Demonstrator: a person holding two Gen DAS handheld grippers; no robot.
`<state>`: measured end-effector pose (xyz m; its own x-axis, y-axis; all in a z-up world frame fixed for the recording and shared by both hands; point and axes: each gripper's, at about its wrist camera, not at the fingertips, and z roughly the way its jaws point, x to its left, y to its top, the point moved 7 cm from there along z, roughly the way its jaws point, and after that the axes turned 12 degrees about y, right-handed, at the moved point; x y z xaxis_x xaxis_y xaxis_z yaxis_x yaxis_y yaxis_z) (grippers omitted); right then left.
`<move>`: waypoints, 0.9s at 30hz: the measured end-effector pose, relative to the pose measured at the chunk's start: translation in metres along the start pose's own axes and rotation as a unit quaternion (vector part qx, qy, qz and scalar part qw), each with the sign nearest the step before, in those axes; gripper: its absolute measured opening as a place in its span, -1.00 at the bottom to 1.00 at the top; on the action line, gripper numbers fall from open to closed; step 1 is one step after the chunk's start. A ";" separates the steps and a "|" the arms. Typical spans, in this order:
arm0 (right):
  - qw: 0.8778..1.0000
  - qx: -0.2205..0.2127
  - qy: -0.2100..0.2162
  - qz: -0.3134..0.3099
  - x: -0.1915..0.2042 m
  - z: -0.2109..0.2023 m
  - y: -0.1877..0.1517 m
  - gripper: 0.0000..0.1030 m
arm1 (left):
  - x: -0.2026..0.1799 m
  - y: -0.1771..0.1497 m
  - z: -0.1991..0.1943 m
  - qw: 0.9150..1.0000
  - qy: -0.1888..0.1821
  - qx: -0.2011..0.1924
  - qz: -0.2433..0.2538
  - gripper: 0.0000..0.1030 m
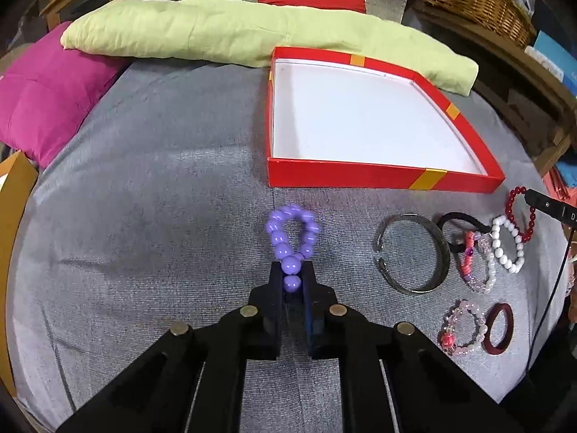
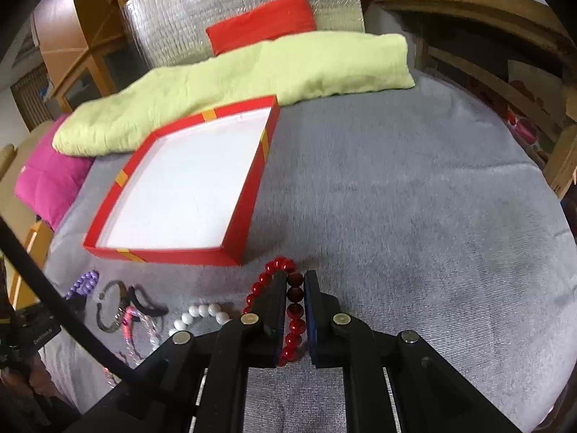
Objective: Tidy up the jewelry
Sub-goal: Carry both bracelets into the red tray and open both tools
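Note:
My left gripper [image 1: 292,270] is shut on a purple bead bracelet [image 1: 293,232] and holds it above the grey cloth, just short of the red box [image 1: 382,175] with a white inside. My right gripper [image 2: 295,281] is shut on a dark red bead bracelet [image 2: 268,279], right of the same red box [image 2: 249,195]. That red bracelet [image 1: 519,213] and the right gripper's tip show at the right edge of the left wrist view. The purple bracelet [image 2: 84,283] shows at the lower left of the right wrist view.
On the cloth lie a metal bangle [image 1: 413,252], a black band [image 1: 459,222], a white bead bracelet [image 1: 506,247], pink bracelets [image 1: 479,267], a rose-bead bracelet [image 1: 463,328] and a dark red ring [image 1: 499,328]. A green pillow [image 1: 234,32] and magenta cushion [image 1: 47,97] lie behind.

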<state>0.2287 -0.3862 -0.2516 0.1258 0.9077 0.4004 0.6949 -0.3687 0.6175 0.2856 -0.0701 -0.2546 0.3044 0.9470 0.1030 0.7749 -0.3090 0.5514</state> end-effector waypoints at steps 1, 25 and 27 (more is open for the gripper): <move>1.000 -0.005 0.005 0.003 0.001 -0.002 0.001 -0.79 | -0.001 0.000 0.000 1.000 0.000 -0.001 0.000 -0.81; 0.990 -0.075 0.118 0.001 0.066 -0.029 0.033 -0.79 | -0.025 0.050 -0.074 0.988 -0.067 -0.138 -0.021 -0.82; 0.988 -0.073 0.133 0.005 0.072 -0.023 0.040 -0.79 | -0.031 0.062 -0.077 0.983 -0.084 -0.157 -0.035 -0.82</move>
<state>0.2491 -0.3407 -0.1826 -0.0718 0.8259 0.5593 0.5818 -0.4208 0.6960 0.2814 -0.1118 -0.1595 0.3637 0.9290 -0.0688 0.5969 -0.1757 0.7828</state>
